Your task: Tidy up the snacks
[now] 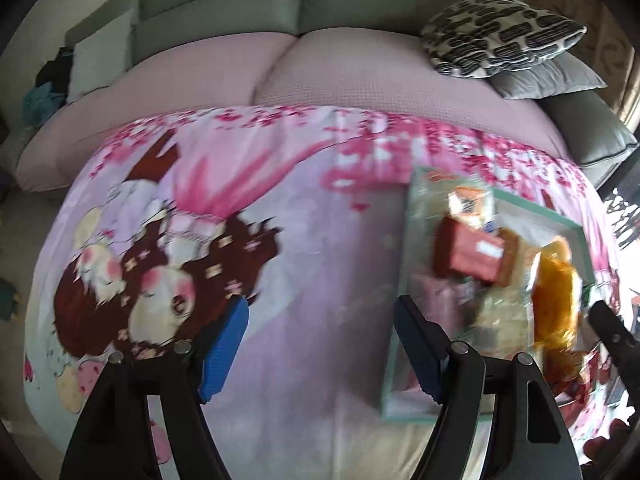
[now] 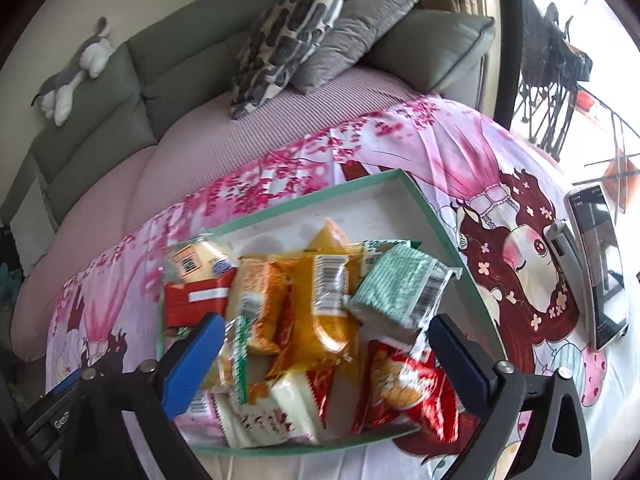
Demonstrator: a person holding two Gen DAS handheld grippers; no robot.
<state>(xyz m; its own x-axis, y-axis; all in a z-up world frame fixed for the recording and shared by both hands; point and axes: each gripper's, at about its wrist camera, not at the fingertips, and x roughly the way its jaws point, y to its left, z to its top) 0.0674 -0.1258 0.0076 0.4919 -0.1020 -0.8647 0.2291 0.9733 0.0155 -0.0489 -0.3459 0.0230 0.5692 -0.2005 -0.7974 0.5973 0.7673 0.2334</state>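
Wide, empty right gripper point(image 2: 320, 352) hangs lower centre over the snack-filled tray point(image 2: 432, 216) — left gripper point(image 1: 320, 344) parted, empty — next, choose a packet.

Snacks point(image 1: 500, 264) blurred in left view — labels unreadable.
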